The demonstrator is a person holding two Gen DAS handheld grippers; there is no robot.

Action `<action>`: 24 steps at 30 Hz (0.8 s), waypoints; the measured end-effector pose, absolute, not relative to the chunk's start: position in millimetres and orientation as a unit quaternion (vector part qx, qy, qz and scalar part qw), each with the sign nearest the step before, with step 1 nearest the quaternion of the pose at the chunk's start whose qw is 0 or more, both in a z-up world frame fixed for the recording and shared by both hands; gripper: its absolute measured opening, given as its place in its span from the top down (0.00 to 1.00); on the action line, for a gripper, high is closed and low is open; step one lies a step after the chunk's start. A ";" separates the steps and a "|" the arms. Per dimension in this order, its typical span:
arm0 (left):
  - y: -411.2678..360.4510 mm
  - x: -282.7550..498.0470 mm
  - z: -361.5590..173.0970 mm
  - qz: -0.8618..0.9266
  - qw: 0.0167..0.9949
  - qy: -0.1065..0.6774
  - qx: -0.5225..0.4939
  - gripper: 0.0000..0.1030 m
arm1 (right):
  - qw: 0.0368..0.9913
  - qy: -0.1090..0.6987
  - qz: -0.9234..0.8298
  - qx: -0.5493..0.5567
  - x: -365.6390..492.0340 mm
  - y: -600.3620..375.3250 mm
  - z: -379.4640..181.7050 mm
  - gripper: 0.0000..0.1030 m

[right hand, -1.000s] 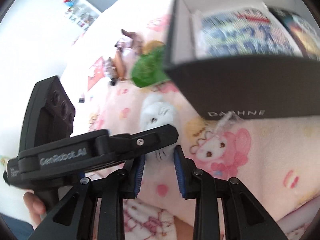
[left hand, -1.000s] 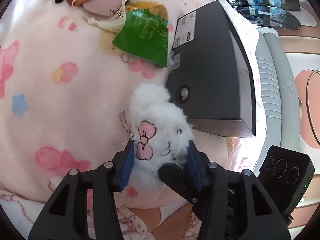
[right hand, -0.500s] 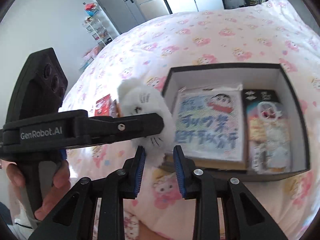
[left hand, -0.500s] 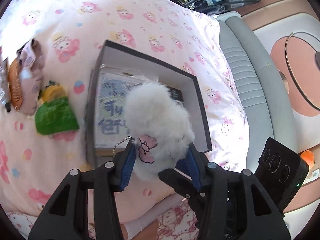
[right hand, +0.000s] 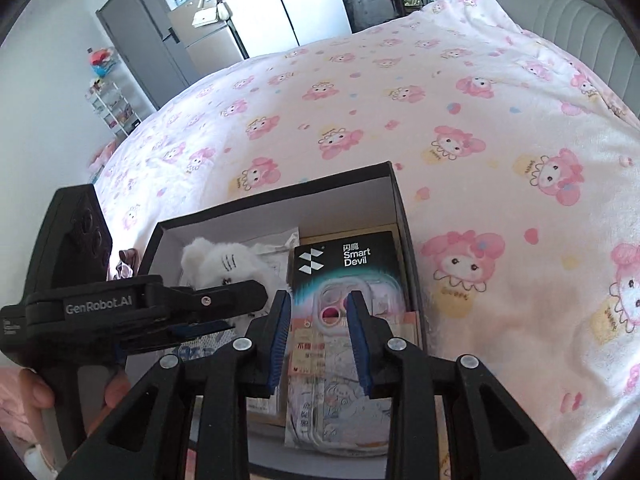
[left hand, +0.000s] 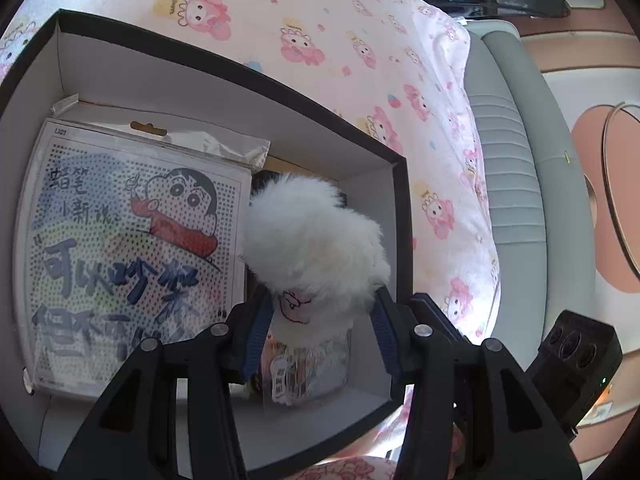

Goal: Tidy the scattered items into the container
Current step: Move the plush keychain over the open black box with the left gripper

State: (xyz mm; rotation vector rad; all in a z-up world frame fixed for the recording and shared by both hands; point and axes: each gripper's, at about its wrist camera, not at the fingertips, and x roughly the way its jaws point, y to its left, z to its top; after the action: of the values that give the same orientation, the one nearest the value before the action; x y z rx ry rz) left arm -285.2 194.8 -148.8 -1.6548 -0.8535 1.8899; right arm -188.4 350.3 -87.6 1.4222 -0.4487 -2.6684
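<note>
My left gripper (left hand: 320, 332) is shut on a fluffy white plush cat (left hand: 316, 240) and holds it over the open black box (left hand: 240, 68), above its right side. A cartoon bead-art packet (left hand: 128, 248) lies flat in the box's left part. In the right wrist view the plush cat (right hand: 216, 260) hangs inside the box (right hand: 280, 196) outline, with the left gripper (right hand: 224, 300) seen side-on and a hand (right hand: 36, 392) on its grip. My right gripper (right hand: 318, 332) hovers open and empty above a black "Smart Devil" phone-case pack (right hand: 344, 272) in the box.
The box sits on a pink cartoon-print blanket (right hand: 480, 120). A grey padded bed edge (left hand: 512, 160) runs along the right, with floor beyond it. A small pinkish item (right hand: 126, 260) lies just left of the box. Doors and a wire shelf (right hand: 112, 104) stand far back.
The left gripper lifted the plush cat off the blanket and carried it over the open box. The right gripper rose and swung over the box too. The green packet left view.
</note>
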 end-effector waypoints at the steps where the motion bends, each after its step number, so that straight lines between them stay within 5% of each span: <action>1: 196.5 -289.4 -153.6 0.691 0.231 -0.323 -0.604 0.53 | 0.046 -0.149 -0.868 0.471 -190.3 352.4 -93.5 0.74; 10: 217.1 -297.1 -182.0 0.633 0.215 -0.428 -0.608 0.53 | 0.105 -0.130 -0.823 0.543 -227.6 336.7 -127.0 0.74; 21: 193.5 -291.7 -180.9 0.648 0.186 -0.398 -0.622 0.53 | 0.046 -0.133 -0.842 0.521 -224.7 346.7 -120.1 0.76; 24: 183.6 -294.6 -174.2 0.675 0.158 -0.379 -0.613 0.63 | 0.041 -0.155 -0.848 0.506 -220.0 357.7 -113.4 0.76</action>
State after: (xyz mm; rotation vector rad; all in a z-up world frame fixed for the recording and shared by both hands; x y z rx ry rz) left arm -294.6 183.6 -174.2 -1.7525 -1.0854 1.9308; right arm -220.0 357.7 -113.4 1.5486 -0.4745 -2.5956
